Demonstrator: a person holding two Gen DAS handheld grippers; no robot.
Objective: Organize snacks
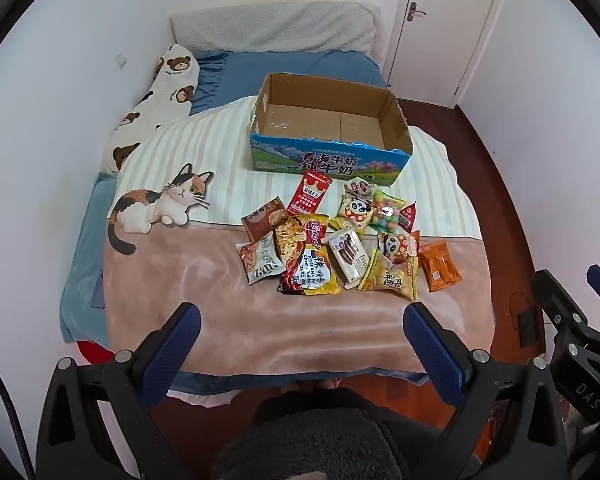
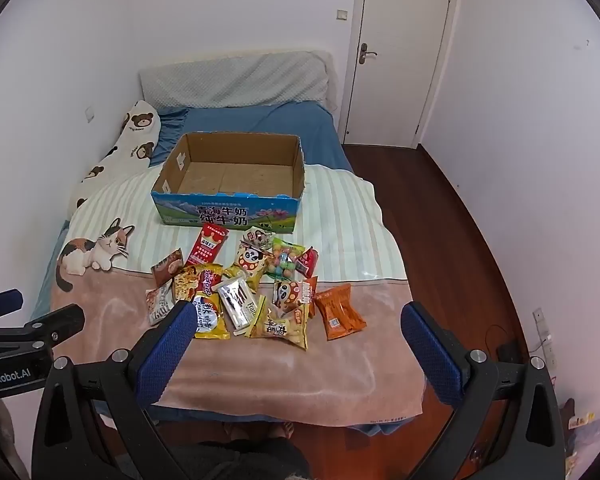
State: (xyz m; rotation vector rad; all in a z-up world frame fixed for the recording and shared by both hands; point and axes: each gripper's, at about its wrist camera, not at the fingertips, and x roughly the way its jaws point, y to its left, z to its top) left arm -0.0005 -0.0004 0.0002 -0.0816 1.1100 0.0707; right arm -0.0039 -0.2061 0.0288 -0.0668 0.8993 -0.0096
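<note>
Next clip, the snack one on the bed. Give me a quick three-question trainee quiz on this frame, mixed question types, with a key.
1. True or false: the open cardboard box with the blue printed front already holds some snack packets.
2. Multiple choice: the flat orange packet lies at which end of the snack pile, seen from the person? A) left B) right C) middle
3. Fill in: the left tongs and the right tongs are both ____ and hold nothing.

Key
1. False: only its bare cardboard floor shows.
2. B: it is at the pile's right edge, on the pink blanket.
3. open
</note>
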